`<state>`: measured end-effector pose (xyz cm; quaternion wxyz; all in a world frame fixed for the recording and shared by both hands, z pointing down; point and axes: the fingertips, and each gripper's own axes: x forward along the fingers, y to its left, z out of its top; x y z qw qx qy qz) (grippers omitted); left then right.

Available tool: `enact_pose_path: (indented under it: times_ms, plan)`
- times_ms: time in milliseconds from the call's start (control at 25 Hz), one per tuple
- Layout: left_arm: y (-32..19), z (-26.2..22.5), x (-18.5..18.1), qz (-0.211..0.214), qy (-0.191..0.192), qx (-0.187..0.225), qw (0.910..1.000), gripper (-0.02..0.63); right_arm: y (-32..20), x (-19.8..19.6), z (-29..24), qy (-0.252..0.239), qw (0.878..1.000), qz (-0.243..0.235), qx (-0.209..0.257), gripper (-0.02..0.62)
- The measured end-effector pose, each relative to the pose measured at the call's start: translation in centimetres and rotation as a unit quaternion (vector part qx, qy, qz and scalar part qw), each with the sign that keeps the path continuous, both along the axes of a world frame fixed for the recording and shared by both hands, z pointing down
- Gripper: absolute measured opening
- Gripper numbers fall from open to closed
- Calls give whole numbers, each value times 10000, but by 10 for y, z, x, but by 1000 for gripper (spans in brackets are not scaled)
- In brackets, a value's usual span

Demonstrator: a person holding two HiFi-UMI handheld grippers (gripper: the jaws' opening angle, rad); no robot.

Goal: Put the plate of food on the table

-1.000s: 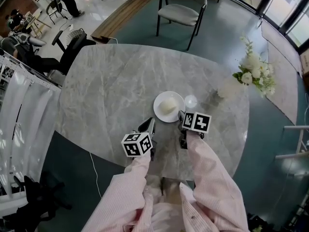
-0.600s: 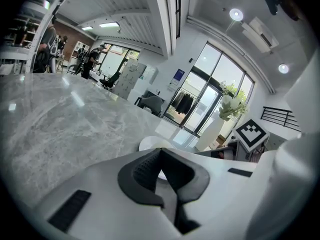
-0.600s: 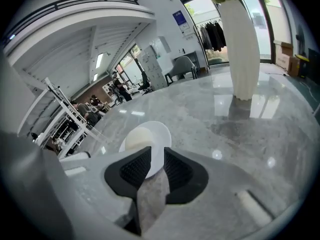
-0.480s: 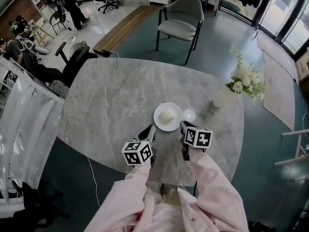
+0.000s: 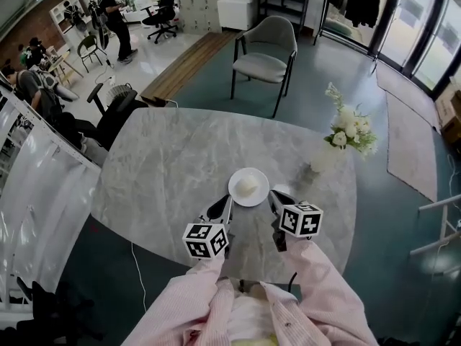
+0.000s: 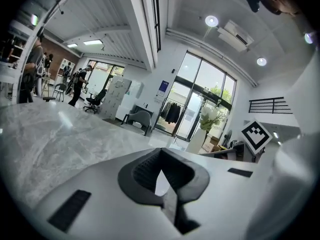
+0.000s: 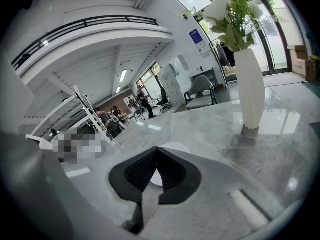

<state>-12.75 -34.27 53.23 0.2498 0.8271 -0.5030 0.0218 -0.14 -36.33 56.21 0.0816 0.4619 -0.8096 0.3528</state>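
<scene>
Head view: a round white plate (image 5: 233,187) carrying a pale rounded mound of food (image 5: 248,186) sits flat on the grey marble desk (image 5: 173,157), just below the frame's centre. The left tool (image 5: 222,206) and right tool (image 5: 274,197) lie low over the desk at the plate's lower left and lower right, near its rim; whether either touches it cannot be told from here.

Left gripper view shows that tool (image 6: 160,154) with its dark ribbed pads meeting at the tips, nothing between them.

Right gripper view shows the other tool (image 7: 156,151) likewise closed tip to tip and empty, the plate (image 7: 173,146) lying just beyond its tips. A tall white vase of white flowers (image 7: 248,91) stands on the desk at the upper right.
</scene>
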Motion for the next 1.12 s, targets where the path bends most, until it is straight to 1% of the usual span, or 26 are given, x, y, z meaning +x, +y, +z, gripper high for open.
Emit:
enact_pose_path:
  times_ms: [280,480,760,920,1120]
  plan:
    - [6,-40,-6,56,-44,540,9985,-2,12,3,-49,-524,9962,-17,697,6]
    - [8,-66,-14,34,-128,925,9956,-2,21,6,-79,-703,9904,-61,1184,6]
    - [13,-89,-20,14,-316,1297,9911,-2,26,13,-107,-740,9814,-71,1772,5]
    - [19,-98,-28,-36,-465,1464,9881,-2,30,17,-116,-746,9771,-34,1994,5]
    - [24,-105,-41,-191,-546,1590,9856,-2,33,20,-128,-699,9723,-7,2228,5]
